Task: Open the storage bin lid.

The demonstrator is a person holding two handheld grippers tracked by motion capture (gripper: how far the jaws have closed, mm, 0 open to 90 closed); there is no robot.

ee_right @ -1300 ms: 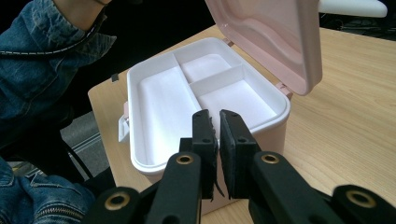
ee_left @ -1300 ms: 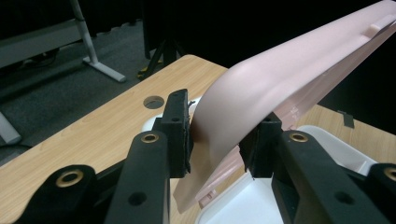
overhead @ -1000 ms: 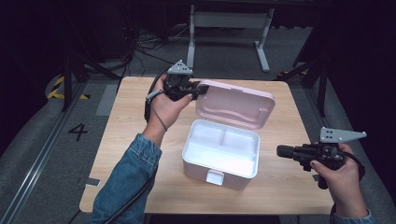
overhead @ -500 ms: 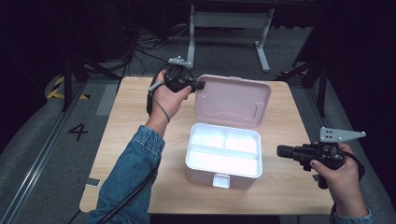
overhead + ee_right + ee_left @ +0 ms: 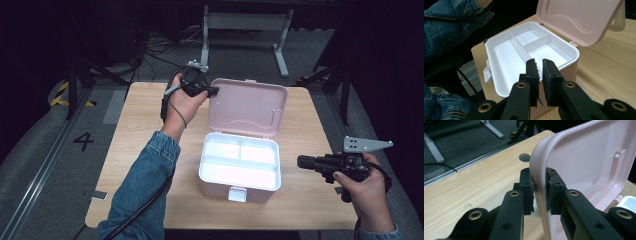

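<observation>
Overhead and close views share box (image 5: 240, 170)

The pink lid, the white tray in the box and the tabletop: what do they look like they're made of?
Pink lid: moulded plastic by the look, smooth with a soft sheen, thin rounded rim, moulded ribs inside.
White tray: probably plastic too, matte, thin dividers formed in one piece with it.
Table: light wood grain, flat matte; solid wood or laminate, cannot tell.

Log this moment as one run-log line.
left claw: shut on pink lid edge, lid raised | right claw: near shut, holds nothing, beside box | white box: open, tray compartments bare
</observation>
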